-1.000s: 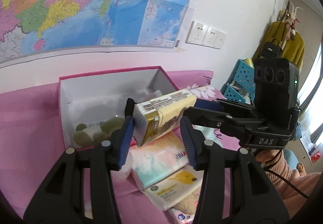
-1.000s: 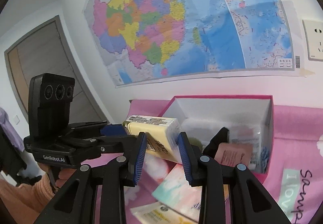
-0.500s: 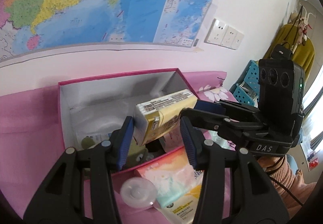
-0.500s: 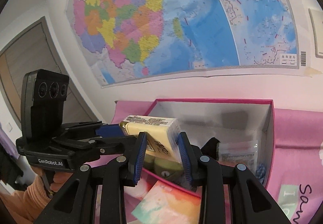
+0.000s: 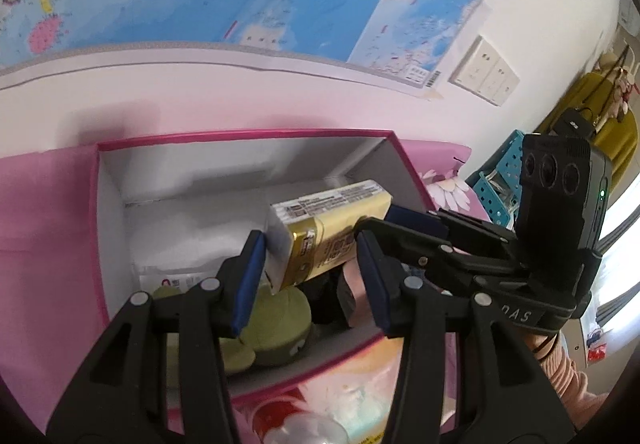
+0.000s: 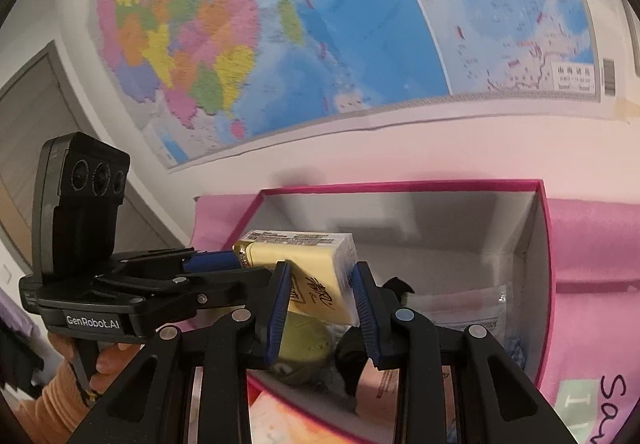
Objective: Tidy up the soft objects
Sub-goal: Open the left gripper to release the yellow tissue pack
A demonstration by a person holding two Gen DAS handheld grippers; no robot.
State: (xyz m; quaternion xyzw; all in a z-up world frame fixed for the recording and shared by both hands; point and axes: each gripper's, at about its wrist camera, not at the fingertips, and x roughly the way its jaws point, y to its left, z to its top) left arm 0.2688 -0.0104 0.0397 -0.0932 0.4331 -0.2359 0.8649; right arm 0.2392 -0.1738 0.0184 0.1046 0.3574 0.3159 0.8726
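Observation:
A yellow tissue pack (image 5: pixel 328 228) (image 6: pixel 308 272) hangs over the open pink box (image 5: pixel 240 134) (image 6: pixel 400 186). My left gripper (image 5: pixel 310 280) is shut on one end of it and my right gripper (image 6: pixel 320 300) is shut on the other end; the blue pads press its sides. Each gripper shows in the other's view: the right gripper (image 5: pixel 404 218) and the left gripper (image 6: pixel 212 260). Inside the box lie a green plush toy (image 5: pixel 280 320) (image 6: pixel 304 340), a clear packet (image 5: pixel 172 276) (image 6: pixel 468 304) and a dark item (image 5: pixel 324 304), partly hidden by the fingers.
The box sits on a pink cloth (image 5: pixel 44 212) against a wall with a large map (image 6: pixel 320 24). More soft packs (image 5: pixel 348 396) lie in front of the box. A teal basket (image 5: pixel 492 188) stands at the right, and wall sockets (image 5: pixel 484 72) sit above it.
Both grippers have carried the yellow pack forward and a little down, from above the loose packs to over the box's inside. The grip on the pack is unchanged.

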